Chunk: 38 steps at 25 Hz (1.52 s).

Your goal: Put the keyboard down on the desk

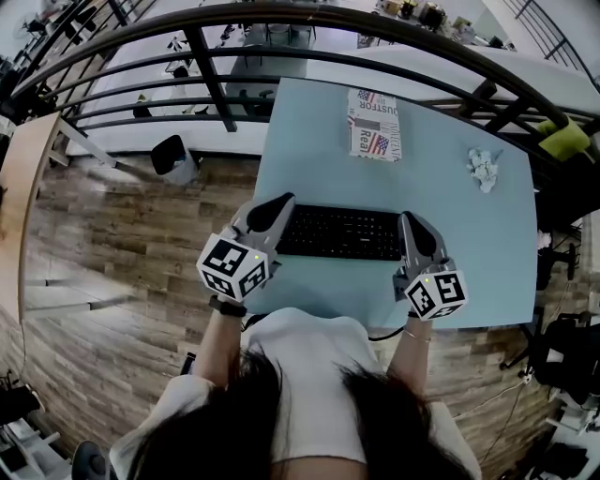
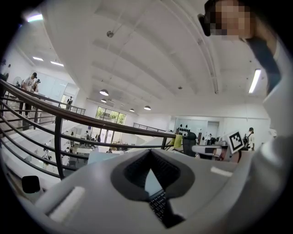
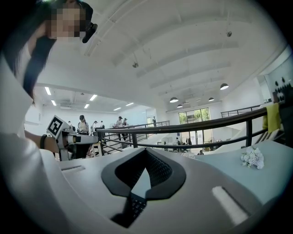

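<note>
A black keyboard (image 1: 342,232) lies flat on the light blue desk (image 1: 469,253), near its front edge. My left gripper (image 1: 279,206) is shut, its tips over the keyboard's left end. My right gripper (image 1: 411,223) is shut too, its tips over the right end. In the left gripper view the jaws (image 2: 150,151) meet in front, and keys of the keyboard (image 2: 159,205) show through the slit below them. The right gripper view shows the same: closed jaws (image 3: 146,151) with the keyboard (image 3: 132,206) underneath. I see nothing pinched between either pair of jaws.
A printed paper packet (image 1: 375,124) lies at the desk's far edge and a crumpled white wad (image 1: 485,169) at the far right. A black railing (image 1: 281,19) curves behind the desk. A dark bin (image 1: 173,157) stands on the wooden floor to the left.
</note>
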Tool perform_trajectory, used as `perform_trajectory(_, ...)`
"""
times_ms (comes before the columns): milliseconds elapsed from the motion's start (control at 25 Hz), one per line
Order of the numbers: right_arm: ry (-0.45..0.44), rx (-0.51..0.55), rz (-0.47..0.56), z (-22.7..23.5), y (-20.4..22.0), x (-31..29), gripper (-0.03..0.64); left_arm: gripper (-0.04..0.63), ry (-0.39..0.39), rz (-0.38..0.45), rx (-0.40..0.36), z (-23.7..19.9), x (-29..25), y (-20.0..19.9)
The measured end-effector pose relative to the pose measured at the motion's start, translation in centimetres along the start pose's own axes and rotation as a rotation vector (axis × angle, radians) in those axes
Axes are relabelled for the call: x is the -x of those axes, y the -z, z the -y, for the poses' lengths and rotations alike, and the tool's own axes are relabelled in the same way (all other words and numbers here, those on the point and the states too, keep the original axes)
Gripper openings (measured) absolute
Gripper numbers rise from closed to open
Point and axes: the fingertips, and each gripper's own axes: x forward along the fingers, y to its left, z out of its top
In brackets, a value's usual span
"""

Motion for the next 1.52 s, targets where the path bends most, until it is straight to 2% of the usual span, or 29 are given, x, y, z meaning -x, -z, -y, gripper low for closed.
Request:
perform_trajectory(1120, 0.001, -0.015, -0.021, 0.1, 0.9, -1.1, 0.0, 0.057, -0.038, -0.001, 0.017, -2.4, 0.1, 0.1)
perform_trajectory(1520, -0.04, -0.001, -0.041, -0.4, 1.2, -1.9, 0.002, 0.057, -0.042, -0.005, 0.019, -2.7, 0.0, 0.2)
